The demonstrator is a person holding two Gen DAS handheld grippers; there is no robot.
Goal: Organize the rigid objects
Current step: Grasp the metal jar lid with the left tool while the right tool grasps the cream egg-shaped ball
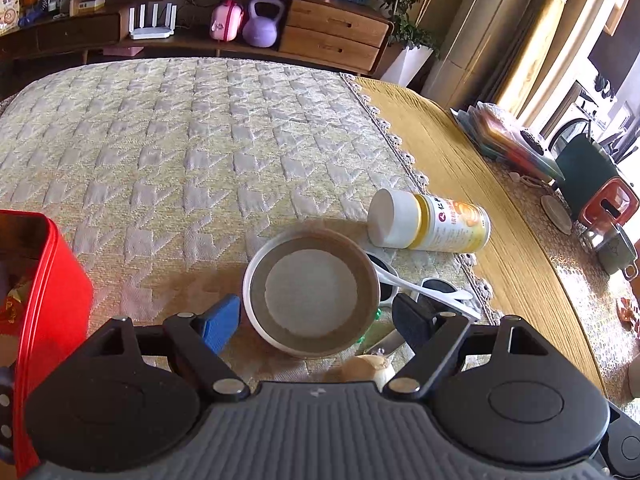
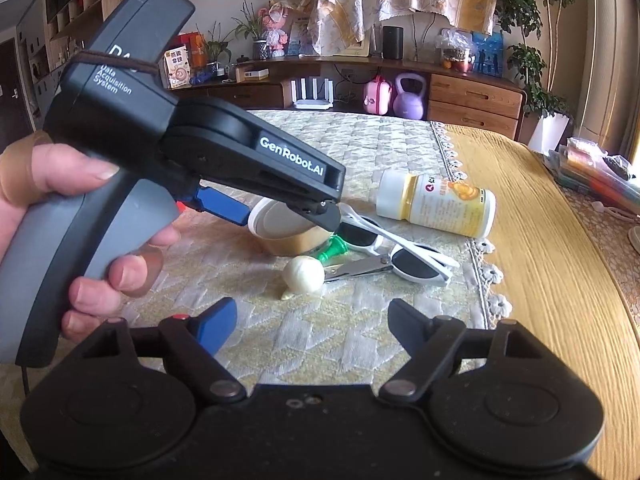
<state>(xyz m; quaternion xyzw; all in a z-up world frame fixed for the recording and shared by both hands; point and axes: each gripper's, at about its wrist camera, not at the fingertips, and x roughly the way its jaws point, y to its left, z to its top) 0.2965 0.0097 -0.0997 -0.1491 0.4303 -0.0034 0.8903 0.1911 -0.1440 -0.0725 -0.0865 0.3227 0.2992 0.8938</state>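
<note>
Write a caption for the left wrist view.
Open left gripper poised around a round white-rimmed bowl, near a toppled yellow-labelled white bottle.

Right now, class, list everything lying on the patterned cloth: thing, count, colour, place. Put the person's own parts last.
Bowl: one, white rim, brown inside; between the left gripper's fingers.
Bottle: one, white and yellow; lying on its side behind the bowl.
Sunglasses: one pair, white; right of the bowl.
Nail clipper: one, silver; beside the sunglasses.
Round object: one, cream; nearest the right gripper.
Tin: one, red; far left.
Left gripper: open.
Right gripper: open.
Hand: one, holding the left gripper.
</note>
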